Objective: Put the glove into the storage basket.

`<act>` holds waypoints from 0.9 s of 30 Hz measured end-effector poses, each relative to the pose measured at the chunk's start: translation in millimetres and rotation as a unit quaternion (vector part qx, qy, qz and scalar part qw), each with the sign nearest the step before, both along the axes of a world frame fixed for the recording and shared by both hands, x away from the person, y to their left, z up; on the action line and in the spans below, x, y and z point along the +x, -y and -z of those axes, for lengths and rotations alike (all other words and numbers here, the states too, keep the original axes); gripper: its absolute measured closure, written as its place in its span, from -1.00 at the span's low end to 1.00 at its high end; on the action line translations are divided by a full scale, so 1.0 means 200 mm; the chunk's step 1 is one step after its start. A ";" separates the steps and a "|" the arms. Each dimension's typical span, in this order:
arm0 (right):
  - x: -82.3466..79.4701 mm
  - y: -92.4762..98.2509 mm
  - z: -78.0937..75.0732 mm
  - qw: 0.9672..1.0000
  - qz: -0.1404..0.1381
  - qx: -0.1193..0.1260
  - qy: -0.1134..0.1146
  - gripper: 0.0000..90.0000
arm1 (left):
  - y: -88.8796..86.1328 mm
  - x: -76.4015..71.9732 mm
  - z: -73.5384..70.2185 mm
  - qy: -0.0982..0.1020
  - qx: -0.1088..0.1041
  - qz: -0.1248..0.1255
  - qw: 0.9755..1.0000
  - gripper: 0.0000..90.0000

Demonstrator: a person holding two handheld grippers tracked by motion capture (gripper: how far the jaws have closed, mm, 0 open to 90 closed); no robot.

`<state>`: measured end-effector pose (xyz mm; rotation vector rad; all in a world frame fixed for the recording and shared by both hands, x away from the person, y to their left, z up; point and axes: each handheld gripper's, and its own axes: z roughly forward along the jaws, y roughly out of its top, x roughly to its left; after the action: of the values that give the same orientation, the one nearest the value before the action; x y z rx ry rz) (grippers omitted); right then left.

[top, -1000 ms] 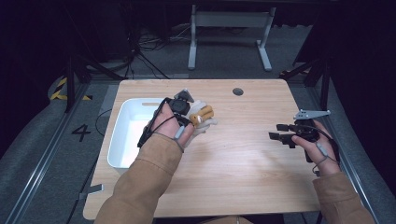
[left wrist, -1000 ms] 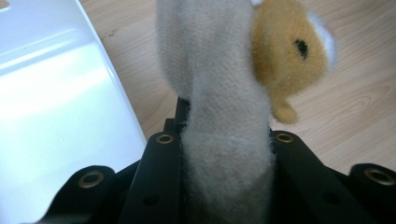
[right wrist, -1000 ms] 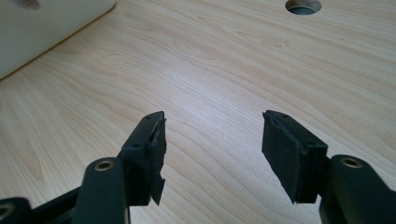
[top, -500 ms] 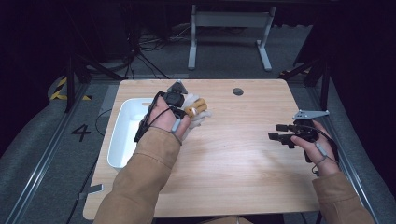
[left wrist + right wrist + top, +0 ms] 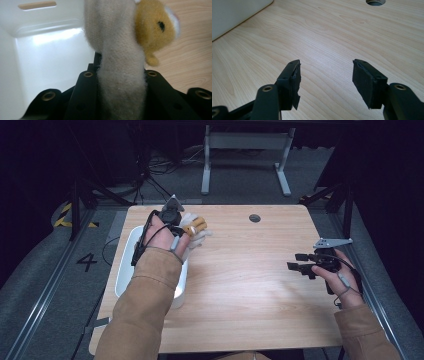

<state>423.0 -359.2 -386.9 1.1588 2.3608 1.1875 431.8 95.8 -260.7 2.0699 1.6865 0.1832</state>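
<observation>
My left gripper [image 5: 180, 222] is shut on a plush toy [image 5: 196, 227] with a cream body and a yellow-brown head. It holds the toy above the table by the far right rim of the white bin [image 5: 129, 251]. In the left gripper view the cream plush [image 5: 120, 57] is squeezed between the black jaws of the left gripper [image 5: 120, 78], the yellow head [image 5: 153, 27] hangs over the wood, and the bin's inside [image 5: 50, 52] lies to the left. At the table's right side my right gripper [image 5: 296, 262] hovers low, open with nothing between its pads [image 5: 294, 77].
The light wooden table [image 5: 240, 285] has a round cable hole [image 5: 254, 218] near its far edge, which appears as the cable hole [image 5: 375, 2] in the right gripper view. The bin's corner [image 5: 234, 12] is at that view's upper left. Dark floor and a desk frame [image 5: 245, 155] lie beyond.
The left hand has carried the plush toy to the left and farther away, toward the bin's far end. The right hand has kept still.
</observation>
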 end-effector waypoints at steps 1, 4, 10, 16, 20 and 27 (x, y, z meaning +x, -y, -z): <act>0.00 0.01 0.00 1.000 0.000 0.002 0.001 -0.11 | -0.01 0.00 0.00 -0.001 0.000 -0.005 1.000 0.67; 0.00 0.01 -0.01 1.000 0.002 0.004 0.002 -0.11 | -0.02 0.01 -0.01 -0.003 -0.001 -0.006 1.000 0.67; 0.00 0.01 0.00 1.000 -0.001 0.003 -0.001 -0.11 | -0.06 0.02 -0.01 -0.009 -0.002 -0.024 1.000 0.67; 0.01 0.01 0.00 1.000 0.000 0.007 -0.002 -0.11 | -0.14 0.03 0.00 -0.012 -0.002 -0.051 0.999 0.67; 0.02 0.00 -0.01 1.000 -0.004 0.009 -0.001 -0.11 | -0.18 0.04 0.02 -0.019 0.002 -0.073 0.997 0.66; 0.05 -0.05 -0.02 1.000 -0.017 0.005 0.001 -0.11 | -0.24 0.05 0.05 -0.025 0.003 -0.096 0.995 0.66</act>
<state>433.9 -348.9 -383.1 1.1256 2.3848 1.2131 441.6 143.3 -269.8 1.9288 1.9184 0.1982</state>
